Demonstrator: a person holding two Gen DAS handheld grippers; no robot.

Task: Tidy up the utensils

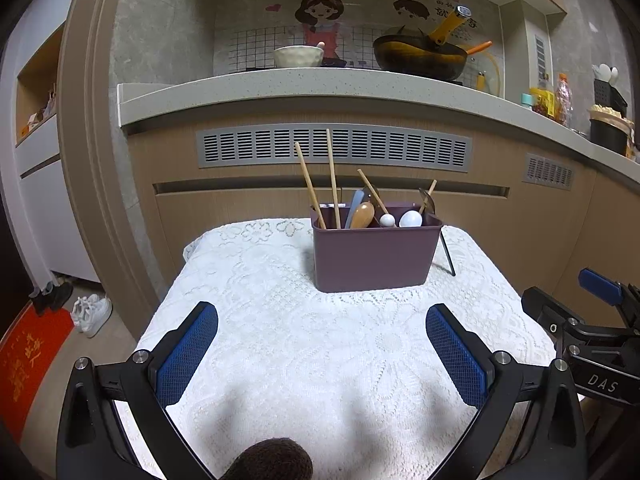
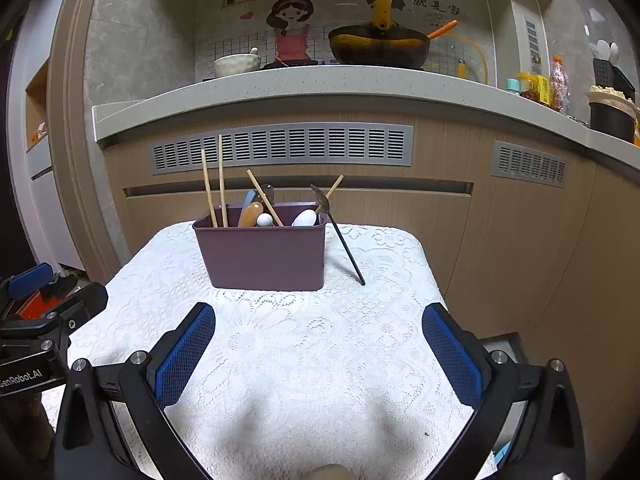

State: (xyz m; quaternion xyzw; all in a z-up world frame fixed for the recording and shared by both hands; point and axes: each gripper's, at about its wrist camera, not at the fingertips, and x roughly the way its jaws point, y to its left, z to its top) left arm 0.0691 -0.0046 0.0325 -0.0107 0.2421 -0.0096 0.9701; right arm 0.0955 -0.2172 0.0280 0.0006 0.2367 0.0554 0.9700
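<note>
Hovering above the near edge of the lace-covered bench [image 1: 280, 340], the left tool [image 1: 322, 354] had its blue-padded fingers spread wide with nothing between them. The right tool [image 2: 319, 354] hung beside it over the same cloth, likewise spread and empty.

Toward the far side of the bench stood a purple utensil holder [image 2: 262, 258], upright on the cloth and well apart from both tools. In its left part two wooden chopsticks [image 2: 214, 188] stood nearly upright. Further right in it were a wooden spoon [image 2: 250, 214], a blue-handled piece, two white spoon bowls [image 2: 305, 218] and more thin wooden handles, crowded together; which compartment each sat in could not be told. A dark long-handled spoon [image 2: 340, 236] leaned outside against the holder's right rim, its handle tip resting on the cloth.

Behind rose a kitchen counter [image 1: 320, 84] carrying a dark wok [image 1: 420, 56] and a pale bowl [image 1: 298, 56].
</note>
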